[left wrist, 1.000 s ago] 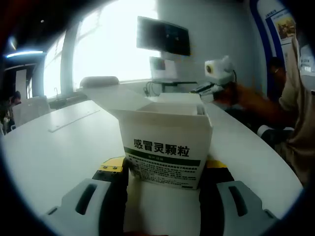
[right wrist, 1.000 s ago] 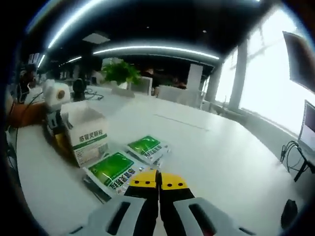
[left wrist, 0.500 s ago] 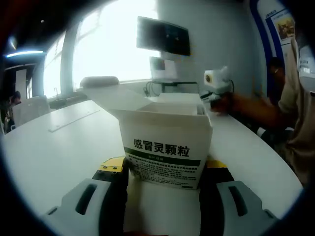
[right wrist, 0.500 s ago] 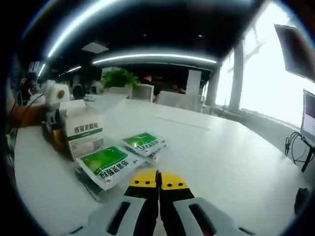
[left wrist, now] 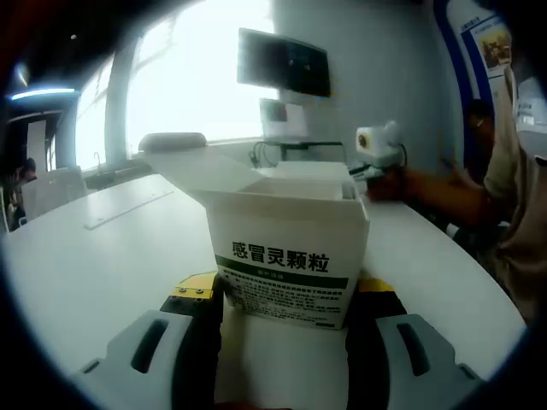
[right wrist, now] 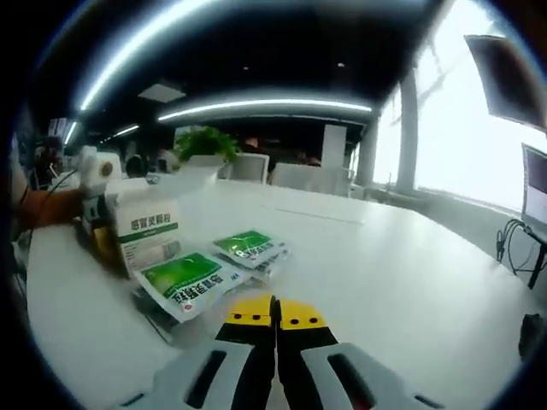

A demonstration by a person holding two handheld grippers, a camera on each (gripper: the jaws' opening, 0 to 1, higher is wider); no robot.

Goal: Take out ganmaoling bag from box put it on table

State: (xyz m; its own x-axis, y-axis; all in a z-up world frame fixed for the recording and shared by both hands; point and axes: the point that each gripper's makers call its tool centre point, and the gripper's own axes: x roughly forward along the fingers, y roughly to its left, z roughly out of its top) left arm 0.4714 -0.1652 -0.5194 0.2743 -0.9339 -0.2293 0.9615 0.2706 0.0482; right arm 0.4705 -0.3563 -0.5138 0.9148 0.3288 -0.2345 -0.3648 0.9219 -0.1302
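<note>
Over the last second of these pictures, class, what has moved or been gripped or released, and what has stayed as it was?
The right gripper, jaws shut and empty, has drifted: in the left gripper view it first dipped, then rose slightly, staying behind the box. The left gripper stays clamped on the open box. The green bags lie unmoved on the table. Nothing was taken or released.

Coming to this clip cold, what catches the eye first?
The white box with green lettering stands open-topped on the table, clamped between the left tool's yellow-tipped jaws. In the right gripper view, green bags lie on the table beside that box, just ahead of the right tool, which is shut and empty.
</note>
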